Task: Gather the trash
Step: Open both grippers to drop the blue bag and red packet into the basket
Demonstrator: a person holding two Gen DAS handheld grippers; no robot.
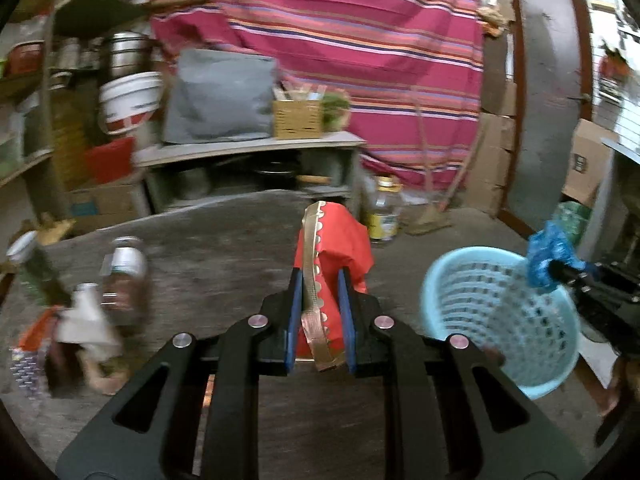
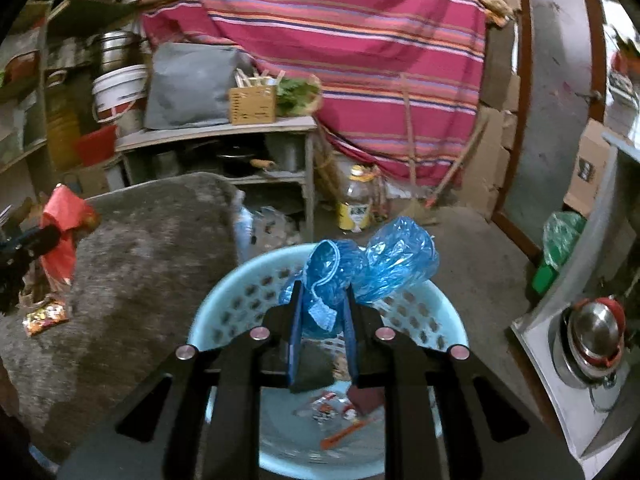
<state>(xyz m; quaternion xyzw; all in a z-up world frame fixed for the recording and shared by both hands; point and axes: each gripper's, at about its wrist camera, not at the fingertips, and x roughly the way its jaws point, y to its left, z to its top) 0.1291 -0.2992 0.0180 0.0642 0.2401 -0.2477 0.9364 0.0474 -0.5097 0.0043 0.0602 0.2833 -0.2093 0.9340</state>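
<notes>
My left gripper (image 1: 320, 280) is shut on a red paper scrap with a gold trim strip (image 1: 340, 240), held above the grey mat. The light blue perforated basket (image 1: 472, 280) stands to its right. My right gripper (image 2: 323, 292) is shut on crumpled blue plastic covers (image 2: 376, 264) right over the basket (image 2: 224, 304), which holds several wrappers (image 2: 332, 408) on its bottom. In the left wrist view the right gripper (image 1: 554, 270) shows at the basket's far rim with the blue plastic (image 1: 548, 256). In the right wrist view the left gripper (image 2: 44, 236) carries the red scrap (image 2: 64, 220) at far left.
More litter lies on the grey mat (image 1: 208, 248): a jar (image 1: 126, 276), a pale scrap pile (image 1: 80, 328) and a snack wrapper (image 2: 44, 318). A low shelf (image 1: 248, 148), an oil bottle (image 1: 384, 208), a broom (image 1: 432, 216) and cardboard boxes (image 1: 492, 160) stand behind. A steel pot (image 2: 596, 336) sits at right.
</notes>
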